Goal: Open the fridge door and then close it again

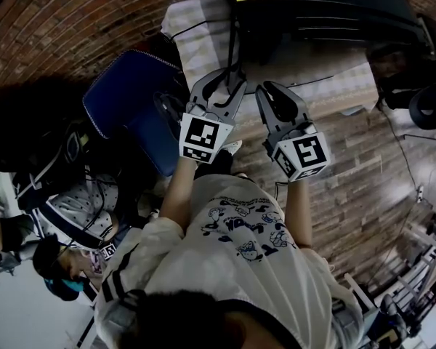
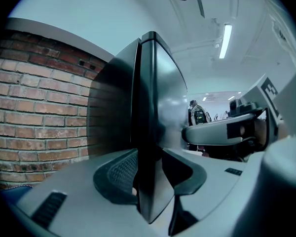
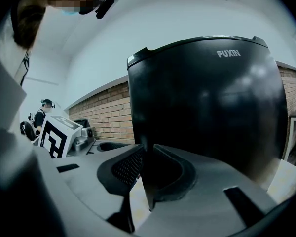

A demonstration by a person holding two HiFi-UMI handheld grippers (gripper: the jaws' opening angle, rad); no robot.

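Observation:
The black fridge [image 1: 327,6] with a yellow label on top stands just ahead of both grippers. In the left gripper view the fridge door [image 2: 155,107] shows edge-on, with a thin seam against the body. Its edge runs down between the jaws of my left gripper [image 2: 150,181], which are shut on it. In the right gripper view the fridge front [image 3: 207,107] reads FUXIN. Its left edge drops between the jaws of my right gripper [image 3: 147,179], which is closed on it too. In the head view the left gripper [image 1: 221,78] and right gripper [image 1: 269,93] reach forward side by side.
A brick wall [image 2: 39,112] rises left of the fridge. A blue padded chair [image 1: 131,100] stands to the left on the wood-plank floor [image 1: 363,187]. A checked cloth [image 1: 196,27] lies under the fridge. Other people [image 1: 73,260] are nearby at the lower left.

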